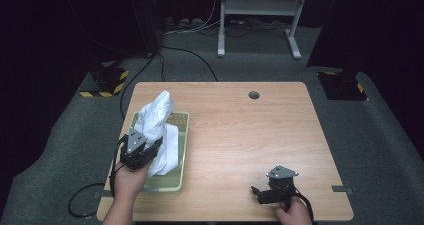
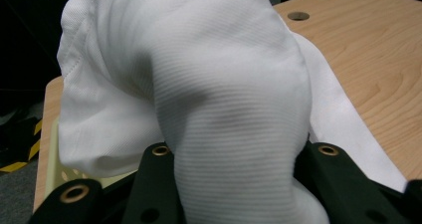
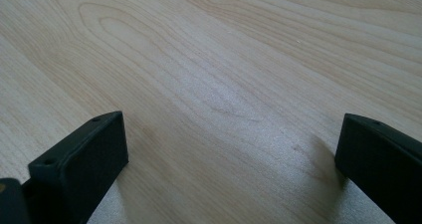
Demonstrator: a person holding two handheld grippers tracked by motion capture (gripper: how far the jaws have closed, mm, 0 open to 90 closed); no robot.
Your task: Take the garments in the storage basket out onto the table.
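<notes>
White cloth (image 1: 159, 130) rises bunched over the pale green tray (image 1: 183, 135) at the table's (image 1: 240, 130) left, clenched in the left gripper (image 1: 150, 152). Near the table's front edge, the right gripper (image 1: 261, 194) rests with jaws spread, holding nothing.

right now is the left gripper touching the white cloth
Touching. In the left gripper view the white cloth is pinched between the left gripper jaws; the high view shows it lifted from the tray.
</notes>
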